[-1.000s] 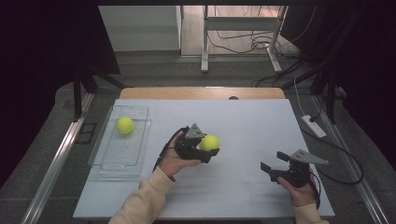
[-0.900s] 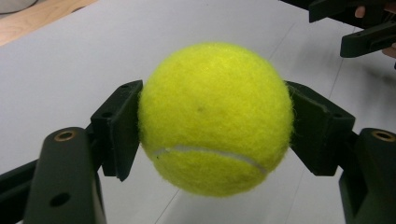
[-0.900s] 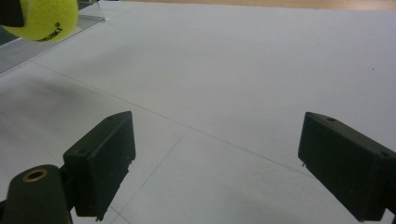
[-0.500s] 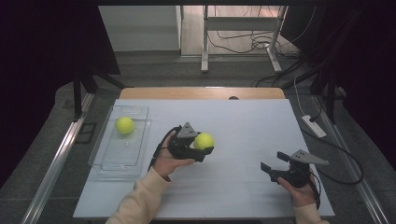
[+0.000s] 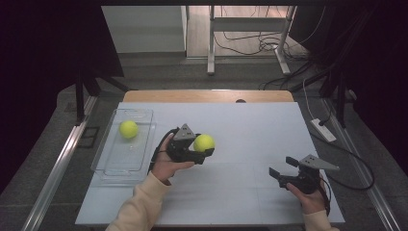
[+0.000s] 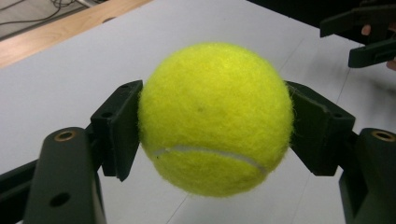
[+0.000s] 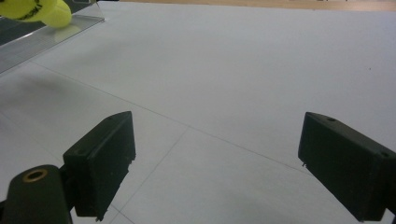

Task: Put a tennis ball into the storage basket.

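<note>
A yellow tennis ball (image 5: 204, 143) is clamped between the black jaws of my left gripper (image 5: 205, 145), held a little above the white table (image 5: 250, 125) left of centre. In the left gripper view the ball (image 6: 215, 116) sits squeezed between both pads of my left gripper (image 6: 215, 128). A second tennis ball (image 5: 128, 129) lies at the far end of a clear plastic tray (image 5: 122, 162) at the table's left. My right gripper (image 5: 281, 167) stands open at the front right, nothing between its jaws (image 7: 215, 158).
A white power strip (image 5: 323, 130) with its cable lies off the table's right edge. A wooden strip (image 5: 207, 96) runs along the table's far edge. In the right gripper view the tray's corner (image 7: 46, 35) and a ball (image 7: 32, 9) are at top left.
My left gripper has carried the ball a short way left, toward the tray. My right gripper has stayed where it was.
</note>
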A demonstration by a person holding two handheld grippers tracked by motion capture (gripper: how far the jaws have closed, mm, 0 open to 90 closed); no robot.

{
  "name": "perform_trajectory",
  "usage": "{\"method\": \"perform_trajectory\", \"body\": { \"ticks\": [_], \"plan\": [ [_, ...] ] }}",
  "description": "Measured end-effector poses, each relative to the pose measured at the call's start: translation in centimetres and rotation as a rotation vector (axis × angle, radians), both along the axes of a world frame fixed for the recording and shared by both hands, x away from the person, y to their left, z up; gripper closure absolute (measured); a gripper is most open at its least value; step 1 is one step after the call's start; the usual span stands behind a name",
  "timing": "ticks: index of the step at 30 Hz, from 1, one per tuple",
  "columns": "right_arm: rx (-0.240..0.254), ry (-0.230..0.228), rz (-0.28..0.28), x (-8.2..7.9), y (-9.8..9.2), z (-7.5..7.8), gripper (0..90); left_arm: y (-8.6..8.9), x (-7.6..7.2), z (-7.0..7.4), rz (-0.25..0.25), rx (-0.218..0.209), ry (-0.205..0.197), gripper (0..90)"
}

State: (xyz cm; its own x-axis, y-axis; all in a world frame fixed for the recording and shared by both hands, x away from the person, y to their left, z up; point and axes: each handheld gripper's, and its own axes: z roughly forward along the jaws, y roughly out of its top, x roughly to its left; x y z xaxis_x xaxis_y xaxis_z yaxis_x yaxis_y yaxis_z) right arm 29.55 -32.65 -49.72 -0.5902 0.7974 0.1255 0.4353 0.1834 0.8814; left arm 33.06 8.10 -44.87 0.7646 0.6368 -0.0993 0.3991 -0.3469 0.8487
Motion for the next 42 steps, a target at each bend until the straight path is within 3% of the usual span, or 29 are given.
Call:
{"method": "perform_trajectory", "body": {
  "ticks": [17, 21, 42],
  "plan": [
    [-0.002, 0.001, 0.003, 0.1, 0.1, -0.1, 11.0, 1.8, 0.2, 0.5, 0.042, -0.036, 0.0, 26.7],
    [-0.003, 0.003, 0.004, 0.1, 0.1, -0.1, 11.0, 2.3, 0.1, 0.9, 0.04, -0.067, 0.007, 26.7],
    [-0.012, 0.004, 0.004, 0.2, 0.1, -0.1, 11.0, 4.6, 0.3, 1.6, 0.126, -0.061, -0.032, 26.7]
  ]
}}
